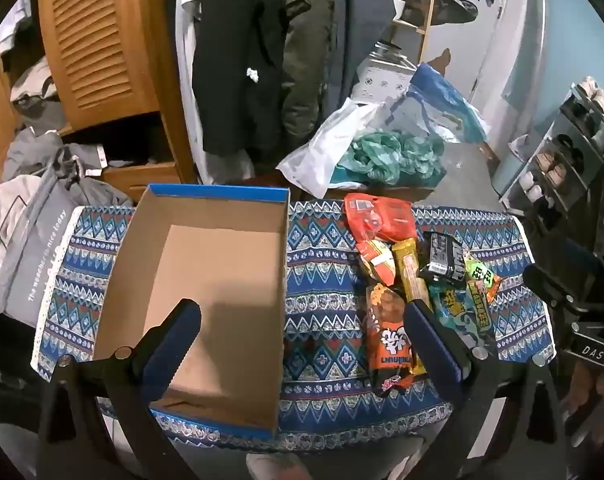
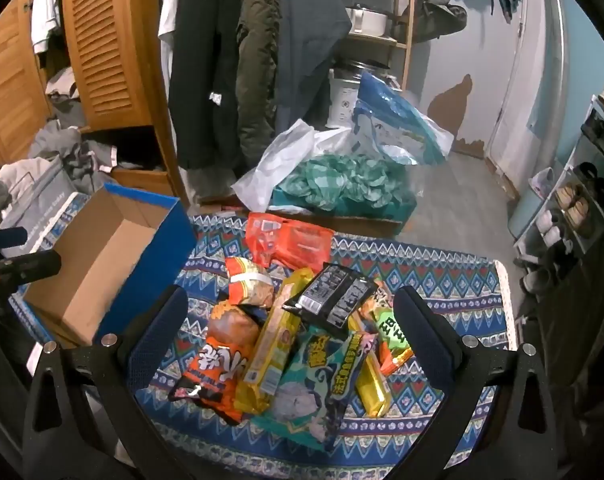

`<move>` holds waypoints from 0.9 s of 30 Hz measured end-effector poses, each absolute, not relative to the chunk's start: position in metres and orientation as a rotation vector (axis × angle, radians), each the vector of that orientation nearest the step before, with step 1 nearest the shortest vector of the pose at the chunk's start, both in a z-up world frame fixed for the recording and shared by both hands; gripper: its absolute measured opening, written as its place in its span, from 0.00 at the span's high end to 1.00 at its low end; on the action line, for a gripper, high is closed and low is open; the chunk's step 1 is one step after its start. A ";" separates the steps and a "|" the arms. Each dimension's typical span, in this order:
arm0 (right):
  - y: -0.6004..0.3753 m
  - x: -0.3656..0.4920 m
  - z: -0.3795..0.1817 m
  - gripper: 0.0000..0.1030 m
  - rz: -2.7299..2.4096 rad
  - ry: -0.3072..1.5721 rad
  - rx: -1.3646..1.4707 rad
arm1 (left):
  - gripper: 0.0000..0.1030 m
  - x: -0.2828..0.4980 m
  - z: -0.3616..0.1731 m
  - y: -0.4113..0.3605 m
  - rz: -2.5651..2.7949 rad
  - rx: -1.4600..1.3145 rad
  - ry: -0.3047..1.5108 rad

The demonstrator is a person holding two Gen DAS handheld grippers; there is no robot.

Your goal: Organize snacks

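Observation:
An empty cardboard box (image 1: 206,280) with a blue outside sits on the left of a small table under a blue patterned cloth (image 1: 322,264); it also shows in the right wrist view (image 2: 102,264). A pile of snack packets lies to its right: an orange packet (image 2: 218,360), a yellow bar (image 2: 274,340), a black packet (image 2: 334,296), a teal bag (image 2: 318,384), a red-orange bag (image 2: 290,240) at the back. My left gripper (image 1: 302,312) is open, above the box's right wall. My right gripper (image 2: 290,304) is open and empty above the pile.
Beyond the table lie a white plastic bag with green cloth (image 2: 334,184) and a blue bag (image 2: 394,120). Coats (image 2: 222,60) hang behind, next to a wooden louvred wardrobe (image 2: 102,40). A shoe rack (image 2: 582,200) stands at right. A grey bag (image 1: 34,248) lies left of the table.

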State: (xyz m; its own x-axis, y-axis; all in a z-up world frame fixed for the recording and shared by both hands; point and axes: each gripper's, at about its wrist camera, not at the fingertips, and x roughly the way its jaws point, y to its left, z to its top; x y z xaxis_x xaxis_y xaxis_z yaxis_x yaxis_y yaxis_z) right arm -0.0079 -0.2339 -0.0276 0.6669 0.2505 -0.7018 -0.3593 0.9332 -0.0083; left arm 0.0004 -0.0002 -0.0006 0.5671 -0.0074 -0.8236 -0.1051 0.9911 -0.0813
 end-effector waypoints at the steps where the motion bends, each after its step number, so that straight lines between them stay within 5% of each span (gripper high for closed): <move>1: -0.234 -0.007 -0.028 0.02 0.344 0.771 -0.152 | 0.01 0.000 -0.001 0.000 0.057 -0.122 0.969; 27: -0.234 -0.008 -0.033 0.02 0.351 0.788 -0.142 | 0.01 -0.001 -0.006 -0.006 0.037 -0.115 0.963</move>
State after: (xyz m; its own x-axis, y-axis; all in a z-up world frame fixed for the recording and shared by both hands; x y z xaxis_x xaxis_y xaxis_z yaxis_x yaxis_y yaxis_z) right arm -0.0084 -0.2336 -0.0331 0.6508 0.2556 -0.7149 -0.3606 0.9327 0.0051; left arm -0.0014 -0.0059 -0.0060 0.5706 -0.0199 -0.8210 -0.0827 0.9932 -0.0815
